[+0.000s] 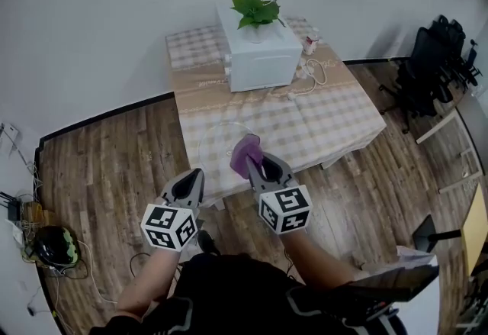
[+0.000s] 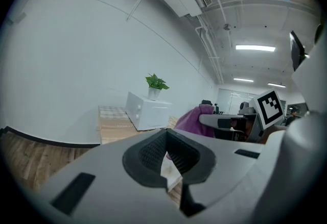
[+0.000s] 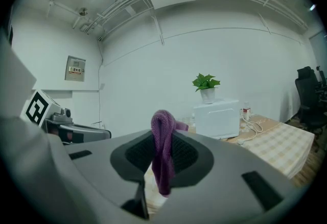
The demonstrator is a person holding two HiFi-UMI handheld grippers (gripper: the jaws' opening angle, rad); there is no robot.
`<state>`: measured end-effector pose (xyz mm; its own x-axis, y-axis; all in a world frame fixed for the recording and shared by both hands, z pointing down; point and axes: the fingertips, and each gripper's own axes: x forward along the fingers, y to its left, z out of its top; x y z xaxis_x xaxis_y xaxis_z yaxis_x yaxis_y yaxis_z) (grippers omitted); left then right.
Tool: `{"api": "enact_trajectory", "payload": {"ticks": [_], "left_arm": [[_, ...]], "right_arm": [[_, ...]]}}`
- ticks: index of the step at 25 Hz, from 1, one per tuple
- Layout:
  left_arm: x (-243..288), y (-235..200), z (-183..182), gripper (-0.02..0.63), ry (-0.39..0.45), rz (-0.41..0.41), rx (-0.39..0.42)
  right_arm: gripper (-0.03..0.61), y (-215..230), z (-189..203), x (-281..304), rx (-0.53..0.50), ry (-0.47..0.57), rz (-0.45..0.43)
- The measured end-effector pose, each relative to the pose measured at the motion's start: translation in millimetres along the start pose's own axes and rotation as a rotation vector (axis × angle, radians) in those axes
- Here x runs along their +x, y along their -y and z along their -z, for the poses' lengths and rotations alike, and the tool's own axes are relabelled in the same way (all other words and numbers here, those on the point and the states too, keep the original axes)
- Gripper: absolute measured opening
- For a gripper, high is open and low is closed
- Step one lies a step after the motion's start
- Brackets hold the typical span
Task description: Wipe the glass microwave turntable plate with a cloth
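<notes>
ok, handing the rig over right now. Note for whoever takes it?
Left gripper: shut, empty, by the table's front edge.
Right gripper: shut on the purple terry cloth, which hangs bunched from its jaws.
Clear round glass turntable plate: flat on the check-clothed table, in front of the white microwave. The cloth is at its near right part; contact unclear.
Done: cloth in grip, plate out on the table.
Left: wipe the plate. How much is wiped so far can't be told.

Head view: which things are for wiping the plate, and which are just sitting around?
For the job: purple cloth, held in the right gripper; glass plate on the table.
Just sitting around: microwave, plant, white cable, office chair.
</notes>
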<state>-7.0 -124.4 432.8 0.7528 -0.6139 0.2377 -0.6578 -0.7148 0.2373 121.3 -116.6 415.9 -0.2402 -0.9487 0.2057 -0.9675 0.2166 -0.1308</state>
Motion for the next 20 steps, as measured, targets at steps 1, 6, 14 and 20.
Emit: {"api": "enact_trajectory", "payload": {"ticks": [1,6,14,20], "left_arm": [[1.5,-5.7,-0.7,0.002,-0.003,0.0,-0.002],[10.2,-28.3,-5.4,0.002,-0.007,0.007,0.012],[22.5,-62.1,-1.9,0.002,-0.027,0.036,-0.003],[25.3,-86.3,-0.4,0.002,-0.013,0.068,-0.021]], "right_arm": [[0.072,-1.7,-0.6,5.1,-0.004,-0.004,0.002],[0.072,-5.1,1.2,29.3,-0.026,-0.023,0.03],[0.072,-8.8,14.1,69.5,-0.037,-0.077,0.073],[0.072,-15.8,26.1,96.1,-0.038,-0.124,0.083]]}}
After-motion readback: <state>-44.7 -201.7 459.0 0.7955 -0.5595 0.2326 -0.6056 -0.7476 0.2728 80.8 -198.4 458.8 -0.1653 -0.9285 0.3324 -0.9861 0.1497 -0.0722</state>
